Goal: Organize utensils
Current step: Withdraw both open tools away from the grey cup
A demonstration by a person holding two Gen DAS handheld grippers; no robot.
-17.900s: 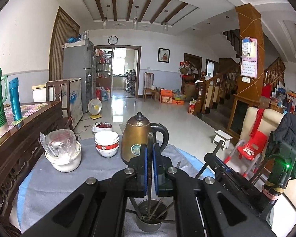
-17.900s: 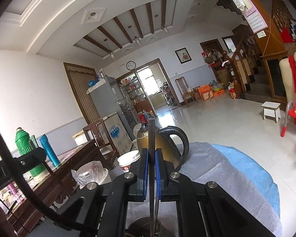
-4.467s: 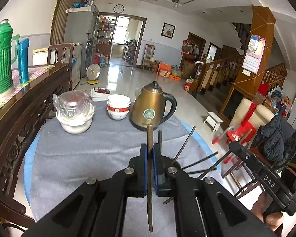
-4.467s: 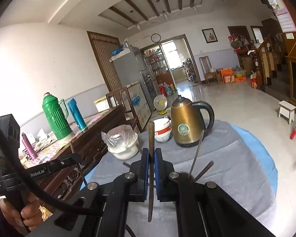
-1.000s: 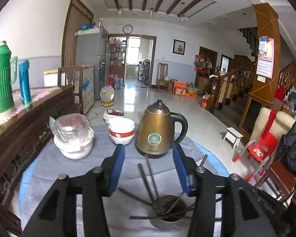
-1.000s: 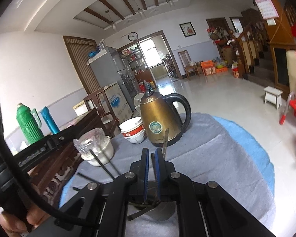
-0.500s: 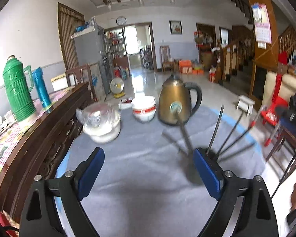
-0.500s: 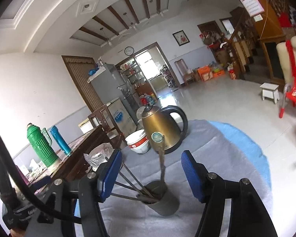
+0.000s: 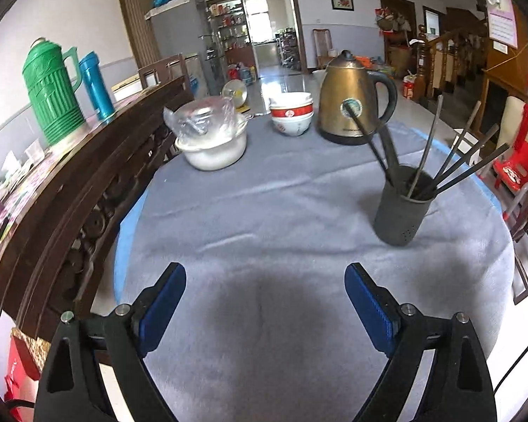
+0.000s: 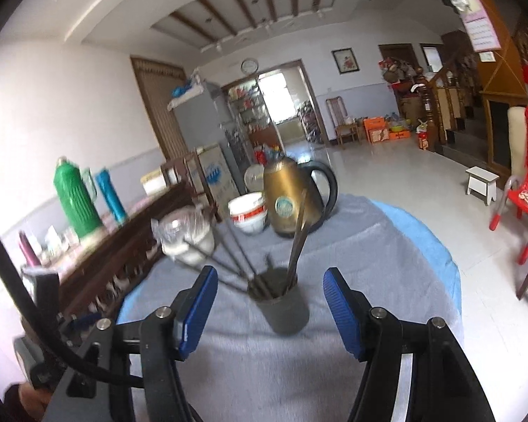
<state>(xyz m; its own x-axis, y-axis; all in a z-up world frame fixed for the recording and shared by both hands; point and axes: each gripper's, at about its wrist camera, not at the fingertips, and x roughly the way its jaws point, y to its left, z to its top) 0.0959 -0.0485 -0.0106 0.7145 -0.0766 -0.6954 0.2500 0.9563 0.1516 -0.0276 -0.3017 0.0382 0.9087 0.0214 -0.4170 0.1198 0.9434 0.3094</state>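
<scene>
Large tiled living room with beamed ceiling, wall clock, staircase off to one side. Round tabletop (image 9: 264, 211) under a grey cloth (image 9: 281, 316), blue edge showing at the rim.

Left gripper (image 9: 264, 302): fingers (image 9: 165, 299) spread wide apart, nothing between them, only bare cloth and a shadow. Dark holder cup (image 9: 401, 207) upright ahead of the right-hand finger and beyond its tip, well clear of both pads. Utensils (image 9: 450, 168) standing in the cup, dark handles fanned outward, most leaning away from the fingers, one pale metal handle nearly upright. Further ahead, a gold kettle (image 9: 348, 105) just behind the cup, stacked red-and-white bowls (image 9: 292, 116) beside it, a white bowl wrapped in clear plastic (image 9: 211, 140) beyond the left-hand finger. Carved dark wooden sideboard (image 9: 70, 193) along the tabletop's far left, carrying a green thermos (image 9: 51, 91) and a blue flask (image 9: 95, 84).

Right gripper (image 10: 269, 306): fingers (image 10: 345, 320) likewise parted, gripping nothing. Same cup (image 10: 281, 302) standing in the gap between the two pads, just past the tips, touching neither as far as visible. Utensil handles rising from it, several slanting toward the left-hand finger, a flat one upright in front of the kettle. Slight blur over this view. At the lower left edge, part of a hand (image 10: 24, 397) on the other gripper's black body.
</scene>
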